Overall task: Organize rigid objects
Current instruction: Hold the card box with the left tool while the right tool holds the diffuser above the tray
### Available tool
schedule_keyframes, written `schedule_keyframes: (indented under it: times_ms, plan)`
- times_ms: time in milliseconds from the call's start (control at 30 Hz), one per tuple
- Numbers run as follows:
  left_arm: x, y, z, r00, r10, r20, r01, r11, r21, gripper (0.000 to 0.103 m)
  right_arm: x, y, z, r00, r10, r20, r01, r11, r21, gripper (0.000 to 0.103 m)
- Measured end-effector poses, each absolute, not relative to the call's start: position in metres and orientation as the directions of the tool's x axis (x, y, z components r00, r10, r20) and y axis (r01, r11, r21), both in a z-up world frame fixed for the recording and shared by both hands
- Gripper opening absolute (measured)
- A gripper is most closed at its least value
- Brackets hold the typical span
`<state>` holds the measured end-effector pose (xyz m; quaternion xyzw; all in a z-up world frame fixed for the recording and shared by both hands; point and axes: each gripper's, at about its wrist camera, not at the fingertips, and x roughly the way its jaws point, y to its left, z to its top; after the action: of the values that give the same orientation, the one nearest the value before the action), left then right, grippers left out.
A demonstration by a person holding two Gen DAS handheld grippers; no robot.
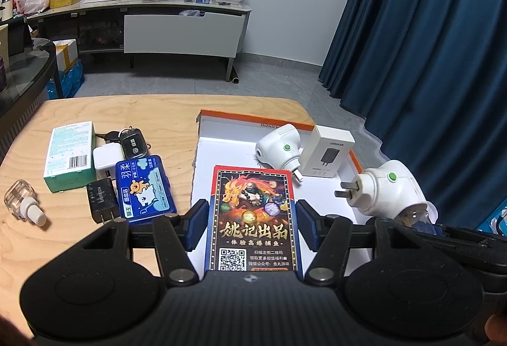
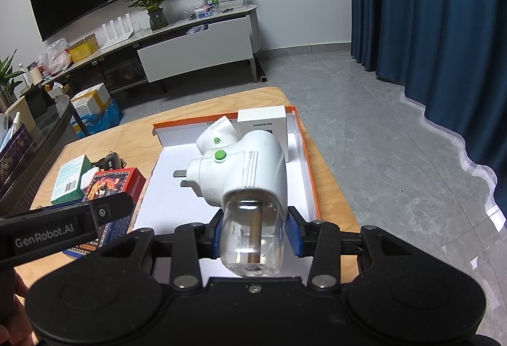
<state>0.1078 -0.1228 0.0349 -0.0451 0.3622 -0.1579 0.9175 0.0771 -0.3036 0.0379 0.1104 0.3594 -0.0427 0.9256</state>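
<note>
My left gripper is shut on a red and blue playing card box, its blue pads pressing both long sides over the near end of a white tray with an orange rim. My right gripper is shut on the clear bottle of a white plug-in device with a green button, held above the tray. That device shows at the right of the left wrist view. A second white plug-in device and a white charger box rest in the tray.
On the wooden table left of the tray lie a green and white box, a white charger cube, a car key, a blue tissue pack, a black charger and a clear refill bottle.
</note>
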Motion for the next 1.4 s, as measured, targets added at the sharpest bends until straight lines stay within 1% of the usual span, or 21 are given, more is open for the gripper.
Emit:
schedule_keyframes:
  times_ms: [1400]
  plan:
    - [0.1081,-0.122,0.0335,0.682,-0.325,-0.655,0.251,0.945,-0.208,0.061,0.0782,-0.2998,0.0335,0.732,0.001,-0.681,0.155,0.974,0.168,0.048]
